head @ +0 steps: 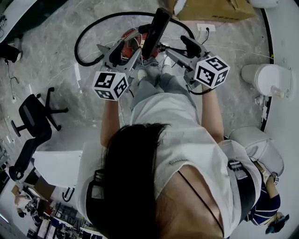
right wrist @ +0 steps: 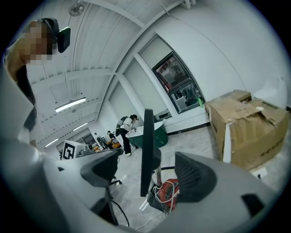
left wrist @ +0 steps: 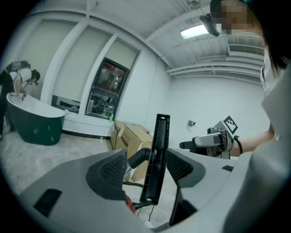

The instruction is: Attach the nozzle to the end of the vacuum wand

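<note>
We see the long flat black plastic nozzle [head: 156, 30] standing nearly upright between our two tools, over the red vacuum body [head: 128, 44] on the grey marbled floor [head: 46, 60]. The left tool [head: 120, 50] has its jaws spread. In its own view the nozzle [left wrist: 157, 159] fills part of the gap, close to the right-hand jaw, though we cannot tell whether they touch. The right tool [head: 180, 50] is also spread, with the nozzle's thin edge [right wrist: 147, 150] standing clear between the pads. A shiny metal wand [right wrist: 159, 175] runs down from the nozzle to the vacuum. A black hose [head: 81, 42] loops round to the left, and a brown cardboard box [head: 215, 9] sits beyond.
</note>
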Available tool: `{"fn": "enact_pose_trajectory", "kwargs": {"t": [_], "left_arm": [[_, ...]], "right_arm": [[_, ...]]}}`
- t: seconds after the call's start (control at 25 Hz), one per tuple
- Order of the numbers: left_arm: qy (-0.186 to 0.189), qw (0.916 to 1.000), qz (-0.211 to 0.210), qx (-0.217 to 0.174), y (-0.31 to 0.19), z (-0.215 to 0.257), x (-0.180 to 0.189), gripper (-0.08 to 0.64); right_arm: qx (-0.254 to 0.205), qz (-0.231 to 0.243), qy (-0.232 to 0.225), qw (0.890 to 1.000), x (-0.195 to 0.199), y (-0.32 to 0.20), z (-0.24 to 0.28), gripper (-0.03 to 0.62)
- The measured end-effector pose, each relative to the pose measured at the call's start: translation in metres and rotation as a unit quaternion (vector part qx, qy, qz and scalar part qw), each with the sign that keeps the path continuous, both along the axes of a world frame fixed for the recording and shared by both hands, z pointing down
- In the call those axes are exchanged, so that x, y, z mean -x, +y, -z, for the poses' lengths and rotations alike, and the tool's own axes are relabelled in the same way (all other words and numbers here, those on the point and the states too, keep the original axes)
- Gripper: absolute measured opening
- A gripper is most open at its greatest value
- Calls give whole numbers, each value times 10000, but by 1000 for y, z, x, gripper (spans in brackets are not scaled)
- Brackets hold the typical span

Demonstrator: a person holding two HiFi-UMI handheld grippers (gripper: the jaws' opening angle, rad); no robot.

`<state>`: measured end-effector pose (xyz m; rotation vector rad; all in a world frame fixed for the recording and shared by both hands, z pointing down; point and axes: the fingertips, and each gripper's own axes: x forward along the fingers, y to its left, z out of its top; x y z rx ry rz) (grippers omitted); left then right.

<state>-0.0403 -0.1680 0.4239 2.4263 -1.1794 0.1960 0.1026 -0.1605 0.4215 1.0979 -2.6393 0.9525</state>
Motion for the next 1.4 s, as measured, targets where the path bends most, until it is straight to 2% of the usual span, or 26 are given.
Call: {"fn": "enact_pose_trajectory", "kwargs": {"t": [0.16, 0.48, 0.56, 0.72, 0.88, 1.0, 1.16, 1.2, 1.24, 1.28, 1.32, 1.4], "left_arm": [[-101, 9998, 131, -57, 2, 8, 3, 276], [-244, 9993, 264, -141, 4, 20, -1, 257], [-200, 9991, 332, -144, 5, 18, -3, 224], [8, 9991, 424, -5, 5, 13, -6, 224], [-250, 9990, 366, -58, 5, 13, -9, 219], [-463, 9985, 299, -22, 5, 11, -12, 215], [-431, 9986, 293, 32, 9, 11, -17, 199], [-433, 9986, 310, 30, 9, 11, -17, 195], [-445, 9985, 329, 24, 9, 12, -18, 182], [-459, 9983, 348, 15, 9, 12, -18, 172], [-468, 9982, 367, 5, 9, 13, -17, 161], [-457, 9981, 413, -11, 10, 14, -17, 144]], "right_arm": [[8, 274, -46, 9996, 10, 4, 7, 397], [-84, 348, 47, 9993, 17, 7, 17, 397], [13, 341, 103, 9994, 18, 7, 13, 396], [47, 234, 180, 9996, 19, 2, 11, 396], [69, 17, 524, 9986, 23, -3, 4, 396], [56, 47, 495, 9987, 32, -2, 5, 396], [22, 164, 657, 9977, 41, 0, 3, 390], [-10, 115, 708, 9974, 40, -1, 4, 380], [-56, -15, 771, 9970, 37, -4, 5, 316], [-117, -190, 860, 9960, 33, -7, 7, 150], [-179, -329, 957, 9947, 29, -9, 7, 81], [-235, -393, 1069, 9932, 27, -10, 7, 81]]}}
